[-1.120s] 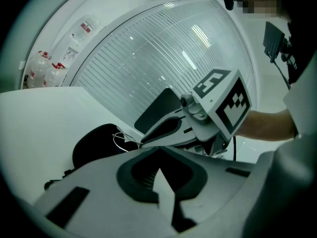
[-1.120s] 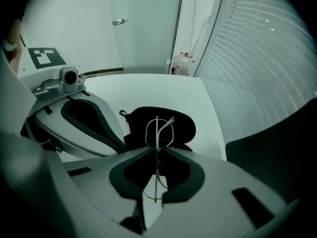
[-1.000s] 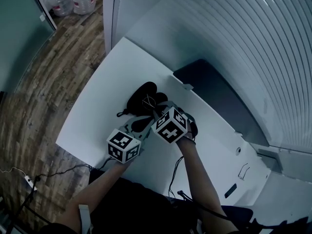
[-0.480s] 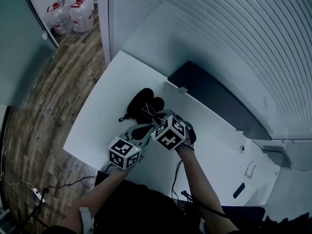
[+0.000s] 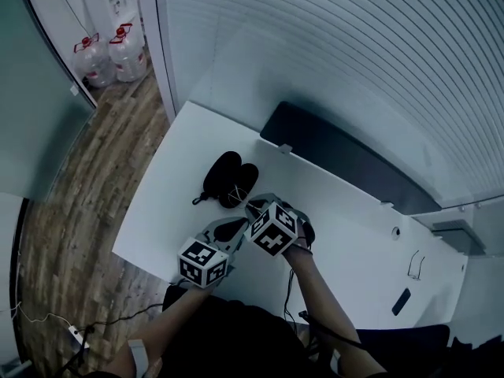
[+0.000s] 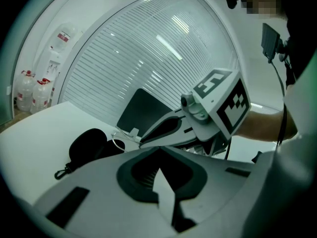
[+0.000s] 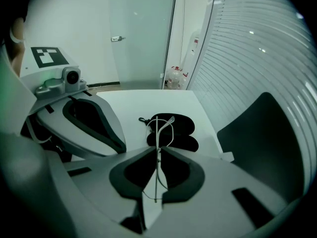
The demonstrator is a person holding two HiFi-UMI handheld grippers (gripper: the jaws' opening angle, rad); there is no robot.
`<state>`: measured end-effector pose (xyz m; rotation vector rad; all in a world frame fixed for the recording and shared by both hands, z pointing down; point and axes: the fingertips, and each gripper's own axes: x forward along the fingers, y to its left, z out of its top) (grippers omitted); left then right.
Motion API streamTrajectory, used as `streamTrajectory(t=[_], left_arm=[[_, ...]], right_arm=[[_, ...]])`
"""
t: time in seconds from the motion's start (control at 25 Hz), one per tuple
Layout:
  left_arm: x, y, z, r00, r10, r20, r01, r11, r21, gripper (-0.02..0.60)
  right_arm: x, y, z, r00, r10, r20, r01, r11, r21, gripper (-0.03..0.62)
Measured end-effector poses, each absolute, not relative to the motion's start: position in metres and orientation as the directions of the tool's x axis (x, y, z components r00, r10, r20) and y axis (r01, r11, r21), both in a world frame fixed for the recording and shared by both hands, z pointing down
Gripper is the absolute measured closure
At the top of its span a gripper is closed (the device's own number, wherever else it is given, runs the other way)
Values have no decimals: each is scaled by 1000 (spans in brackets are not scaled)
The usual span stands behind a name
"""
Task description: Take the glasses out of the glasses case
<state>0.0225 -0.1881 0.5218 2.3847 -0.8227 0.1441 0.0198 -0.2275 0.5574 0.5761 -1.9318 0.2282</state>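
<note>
- Head view: white table (image 5: 157, 211) with the black glasses case (image 5: 227, 176) lying open on it, toward the far-left part of the top.
- Head view: glasses (image 5: 236, 189) show as a thin wire frame at the near edge of the case. From up here I can't tell whether they touch it.
- Head view: right gripper (image 5: 252, 205) has its tips right at the frame. Left gripper (image 5: 239, 226) sits just beside it on the near side, well short of the case.
- Head view: dark panel (image 5: 339, 160) runs along the back edge of the table. Water bottles (image 5: 110, 53) stand on the wood floor (image 5: 71, 203) far left.
- Left gripper view: my left jaws are pressed together with nothing between them, tips up off the table.
- Left gripper view: the right gripper (image 6: 143, 142) crosses just ahead, its marker cube (image 6: 223, 100) up and to the right. The case (image 6: 91, 145) is beyond to the left, with a wire lens loop (image 6: 119, 144) at its right side.
- Right gripper view: my right jaws are clamped on the glasses (image 7: 158, 157). The thin frame runs straight up through the closed pads, and the lens loops stand in front of the case (image 7: 176, 133).
- Right gripper view: the left gripper (image 7: 119, 144) is close on the left, and the glass door (image 7: 141, 33) is behind.
</note>
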Motion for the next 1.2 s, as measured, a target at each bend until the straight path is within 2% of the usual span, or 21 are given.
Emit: streamTrajectory(t=[1.2], left_arm=[[41,-105,522,852,-361,380,-501,-774,388,575]], right_arm=[[39,-146,556,-375,-378,846,-616,784,77,554]])
